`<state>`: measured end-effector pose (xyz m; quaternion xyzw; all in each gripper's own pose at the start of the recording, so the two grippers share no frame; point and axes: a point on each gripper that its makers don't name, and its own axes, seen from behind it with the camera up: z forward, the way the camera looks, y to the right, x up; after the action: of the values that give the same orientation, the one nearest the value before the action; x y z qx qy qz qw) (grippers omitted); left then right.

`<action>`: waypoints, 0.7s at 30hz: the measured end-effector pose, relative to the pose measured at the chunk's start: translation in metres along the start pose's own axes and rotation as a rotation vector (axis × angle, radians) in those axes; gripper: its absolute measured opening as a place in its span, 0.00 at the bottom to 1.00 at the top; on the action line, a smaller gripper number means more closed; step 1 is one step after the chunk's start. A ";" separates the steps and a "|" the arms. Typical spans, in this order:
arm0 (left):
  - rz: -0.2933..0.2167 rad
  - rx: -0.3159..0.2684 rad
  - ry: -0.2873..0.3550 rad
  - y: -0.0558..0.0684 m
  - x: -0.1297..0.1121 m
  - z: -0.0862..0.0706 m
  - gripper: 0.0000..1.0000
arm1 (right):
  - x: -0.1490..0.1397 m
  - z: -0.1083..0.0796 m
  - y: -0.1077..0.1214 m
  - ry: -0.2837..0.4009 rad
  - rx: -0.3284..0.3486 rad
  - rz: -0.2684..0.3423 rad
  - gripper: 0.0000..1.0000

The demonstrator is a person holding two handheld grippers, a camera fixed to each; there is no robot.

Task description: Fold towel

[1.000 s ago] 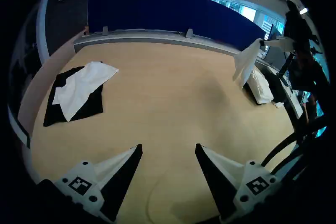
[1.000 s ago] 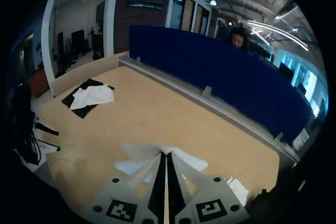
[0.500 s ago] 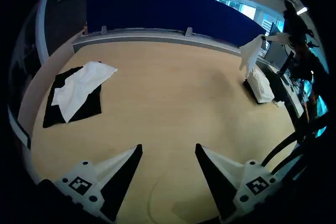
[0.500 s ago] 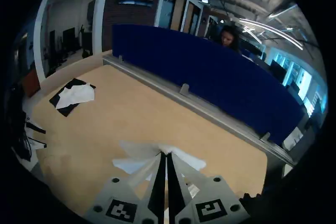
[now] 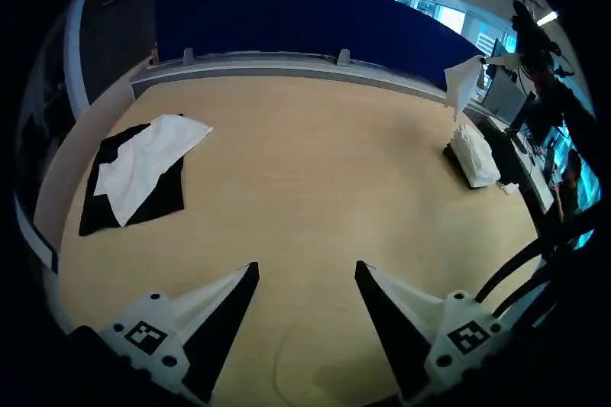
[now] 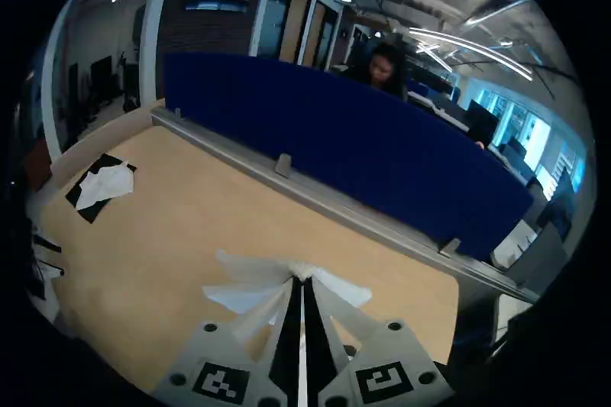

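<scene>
Far left: a spread towel (image 5: 149, 159) lies across a black mat (image 5: 164, 195) near the left edge of the table (image 5: 321, 163). Its long axis runs diagonally away from us.
Left gripper: the left gripper (image 5: 305, 265) hovers low over bare wood. Its fingers are wide apart and hold nothing.
Centre: we see open table between the mat and the right edge, with the blue partition (image 5: 305, 21) along the far side.
Right edge: a stack of folded towels (image 5: 473, 155) sits at the table's rim.
Right gripper: the right gripper (image 6: 302, 282) has its fingers pressed together on the held towel (image 6: 248, 294), which fans out to either side of the tips.
Task's thing: the held towel is aloft above the stack, clear of the table. In the left gripper view it looks to hang with its long axis about vertical, though it is small there.
Key relation: the held towel lies well to the right of the left gripper and above it, so the right gripper is plainly the nearer.
Next move, as we judge it: bring the cloth over the open wood so that the free gripper can take a loose corner.
Writing: we can read no brand or text. The fingers carry black-and-white square markers (image 5: 145, 335).
</scene>
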<state>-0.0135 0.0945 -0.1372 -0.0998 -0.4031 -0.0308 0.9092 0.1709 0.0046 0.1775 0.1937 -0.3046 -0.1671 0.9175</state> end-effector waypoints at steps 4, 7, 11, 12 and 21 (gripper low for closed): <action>0.002 -0.002 -0.002 0.002 0.000 0.002 0.94 | -0.004 0.001 0.013 -0.010 -0.013 0.011 0.02; 0.002 -0.003 -0.003 0.003 0.001 0.002 0.94 | -0.008 0.001 0.020 -0.018 -0.018 0.016 0.02; 0.002 -0.004 -0.003 0.005 0.002 0.001 0.94 | -0.015 0.001 0.023 -0.032 -0.021 0.020 0.02; 0.003 -0.004 -0.003 0.006 0.003 0.001 0.94 | -0.018 0.001 0.024 -0.035 -0.021 0.021 0.02; 0.012 -0.009 -0.005 0.010 0.006 0.002 0.94 | -0.050 -0.017 0.028 -0.062 -0.034 0.042 0.02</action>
<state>-0.0100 0.1049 -0.1330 -0.1063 -0.4048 -0.0267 0.9078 0.1483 0.0547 0.1531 0.1664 -0.3342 -0.1589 0.9140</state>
